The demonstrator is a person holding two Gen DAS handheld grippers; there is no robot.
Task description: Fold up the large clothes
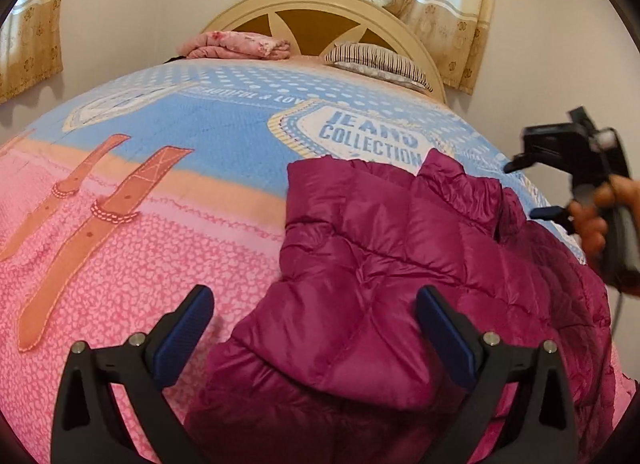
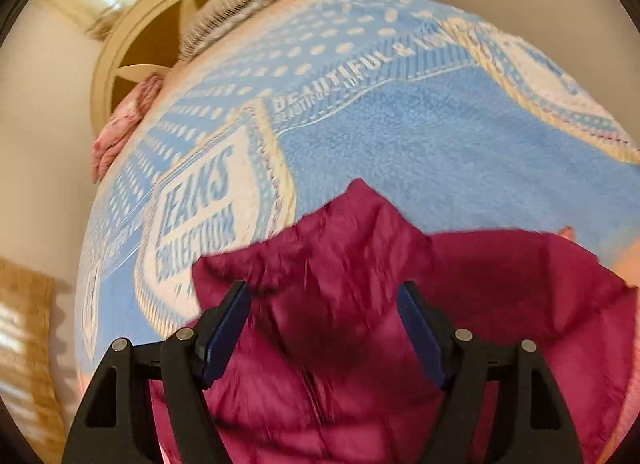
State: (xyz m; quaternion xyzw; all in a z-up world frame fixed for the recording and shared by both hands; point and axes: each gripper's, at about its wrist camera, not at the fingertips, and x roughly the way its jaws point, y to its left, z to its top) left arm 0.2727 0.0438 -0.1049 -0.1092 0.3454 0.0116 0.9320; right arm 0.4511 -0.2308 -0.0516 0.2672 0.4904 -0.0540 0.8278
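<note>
— So, mid-fold or just starting?
— Looks mid-fold: magenta puffer jacket [image 1: 384, 264] lying on the pink and blue bedspread [image 1: 120, 223], toward the right side in the left wrist view, already bunched with 1 panel doubled over the rest.
— And the tongs?
— Left gripper [image 1: 316, 328] spread wide, holding nothing, poised over the near edge of the jacket. Right gripper [image 2: 324, 324] also wide and empty, hanging over the jacket's far end near the "COLLECTION" patch [image 2: 196, 219]; seen from the left wrist view raised off the fabric at the right edge.
— Touching the cloth?
— Hard to say from these views; right wrist view blurred.
— Next move, then?
— Probably closing both pairs of tongs on 2 matching edges, then bringing them across together. Slippery, puffy shell, so needs a deep pinch on a seam
</note>
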